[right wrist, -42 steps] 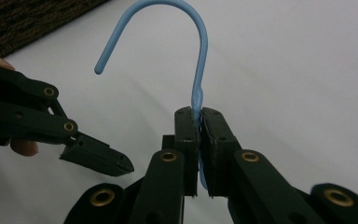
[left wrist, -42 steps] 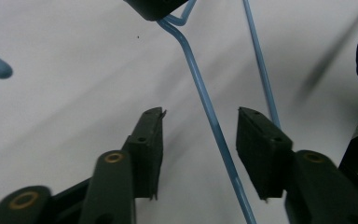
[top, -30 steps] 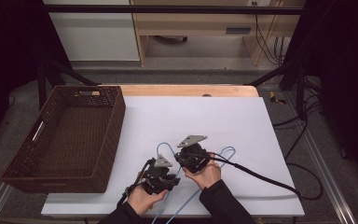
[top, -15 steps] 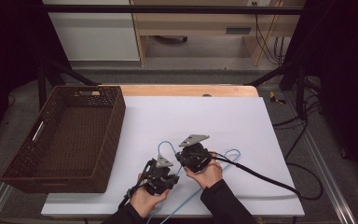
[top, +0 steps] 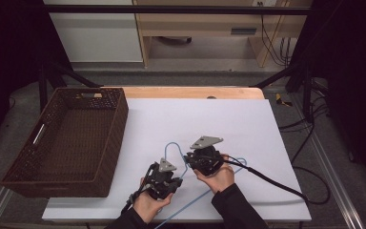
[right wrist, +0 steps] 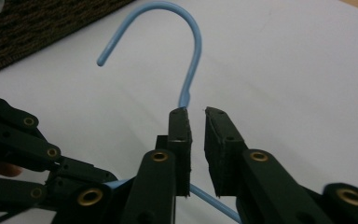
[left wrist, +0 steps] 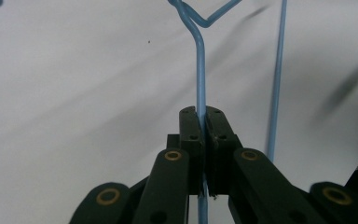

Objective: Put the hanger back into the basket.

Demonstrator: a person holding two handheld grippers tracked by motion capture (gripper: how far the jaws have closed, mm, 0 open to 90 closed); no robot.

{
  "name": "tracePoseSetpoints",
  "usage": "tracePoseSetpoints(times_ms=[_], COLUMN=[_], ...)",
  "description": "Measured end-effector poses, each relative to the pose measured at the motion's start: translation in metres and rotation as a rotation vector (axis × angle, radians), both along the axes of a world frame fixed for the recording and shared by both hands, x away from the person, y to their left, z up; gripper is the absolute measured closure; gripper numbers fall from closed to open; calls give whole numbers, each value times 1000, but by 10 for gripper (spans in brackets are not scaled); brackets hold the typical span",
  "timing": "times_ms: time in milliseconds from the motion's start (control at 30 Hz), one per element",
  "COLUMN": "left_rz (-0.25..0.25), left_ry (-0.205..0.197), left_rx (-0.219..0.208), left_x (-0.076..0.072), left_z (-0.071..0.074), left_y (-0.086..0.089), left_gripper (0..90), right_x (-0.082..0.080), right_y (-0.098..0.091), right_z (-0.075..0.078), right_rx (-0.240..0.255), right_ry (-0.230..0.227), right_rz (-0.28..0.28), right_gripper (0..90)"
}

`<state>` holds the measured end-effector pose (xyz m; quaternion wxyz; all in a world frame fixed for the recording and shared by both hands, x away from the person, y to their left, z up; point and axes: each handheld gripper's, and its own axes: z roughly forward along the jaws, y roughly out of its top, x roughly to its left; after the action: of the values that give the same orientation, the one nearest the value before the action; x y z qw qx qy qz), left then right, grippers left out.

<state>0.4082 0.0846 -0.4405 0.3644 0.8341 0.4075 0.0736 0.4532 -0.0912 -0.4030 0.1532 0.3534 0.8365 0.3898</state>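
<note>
Two hand-held grippers meet over a white table, a brown wicker basket standing at its left edge. Near the front edge lies a blue wire hanger, its hook toward the basket. Left gripper: jaws clamped on the hanger's straight wire, just below the twisted neck. Right gripper: jaws have just been opening, a narrow gap showing between the pads, the hanger's wire running beneath them and the hook curving beyond the tips.
</note>
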Motion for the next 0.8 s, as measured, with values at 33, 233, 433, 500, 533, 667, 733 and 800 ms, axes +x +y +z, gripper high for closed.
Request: tracePoseSetpoints(times_ms=[33, 233, 433, 500, 533, 667, 733, 800], left_rz=[-2, -15, -22, -27, -29, -37, -39, -49], left_ry=[-2, -23, -47, -62, -68, -96, -114, -132], left_rx=[-1, -11, -21, -23, -25, -26, -17, -6], left_x=[0, -1, -2, -2, -2, -2, -3, -2], left_z=[1, 8, 19, 23, 26, 35, 40, 45], left_y=[0, 3, 6, 7, 7, 8, 7, 7], left_gripper=[872, 873, 874, 874, 874, 874, 874, 874], right_x=[-1, -5, -13, -17, -18, -25, -28, -31], right_y=[-5, -42, -77, -89, -94, -114, -124, -132], right_z=[1, 4, 10, 13, 13, 14, 13, 12], right_rx=[8, 85, 155, 166, 165, 179, 188, 194], right_ry=[3, -47, -102, -115, -126, -152, -161, -173], right_rz=[-6, -35, -73, -92, -94, -125, -141, -153], right_gripper=[774, 551, 384, 347, 330, 275, 250, 229])
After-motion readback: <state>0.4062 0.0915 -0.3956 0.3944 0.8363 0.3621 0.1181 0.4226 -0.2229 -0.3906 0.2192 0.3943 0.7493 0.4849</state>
